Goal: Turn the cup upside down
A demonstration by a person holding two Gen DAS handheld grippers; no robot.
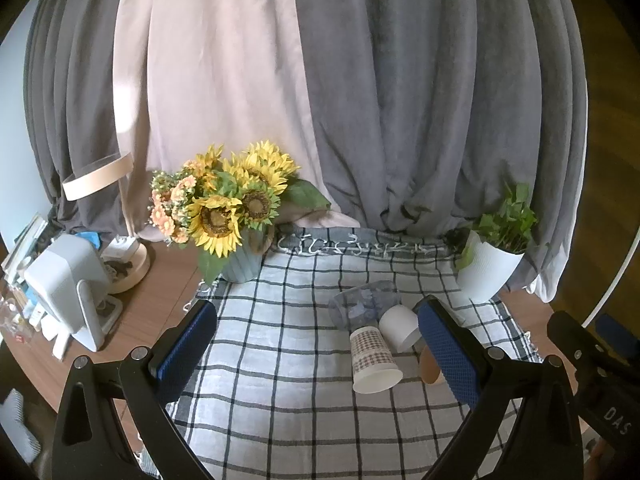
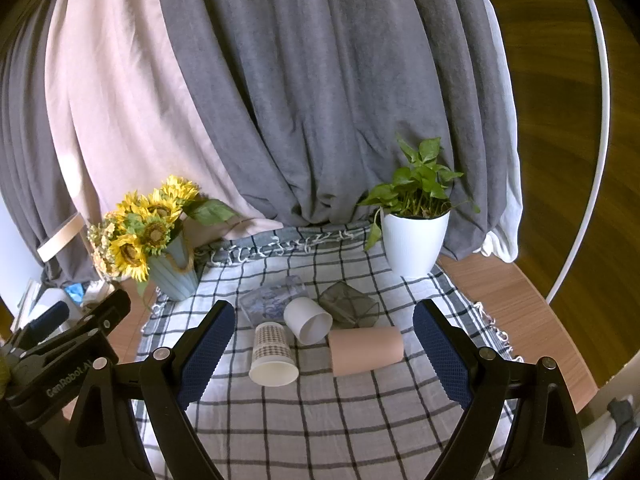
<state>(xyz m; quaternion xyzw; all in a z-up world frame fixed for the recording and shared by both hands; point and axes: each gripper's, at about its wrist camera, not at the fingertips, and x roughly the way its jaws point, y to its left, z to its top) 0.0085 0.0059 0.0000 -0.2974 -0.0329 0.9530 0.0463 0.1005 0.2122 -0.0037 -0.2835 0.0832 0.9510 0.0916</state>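
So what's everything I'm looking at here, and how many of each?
Patterned cup: one, white with brown checks, lying on its side, front of the cluster.
White cup: one, on its side, behind the patterned cup.
Pink cup: one, on its side, right of the cluster.
Clear cup: one, bluish print, on its side, at the back.
Dark cup: one, smoky see-through, on its side, back right.
Cloth: one, white with dark checks, under the cups.
Sunflowers: one bunch, yellow, blue vase, back left.
Plant: one, green, white pot, back right.
Curtains: grey and pink, behind.
Left tool: black, blue pads, open.
Right tool: the same, open.
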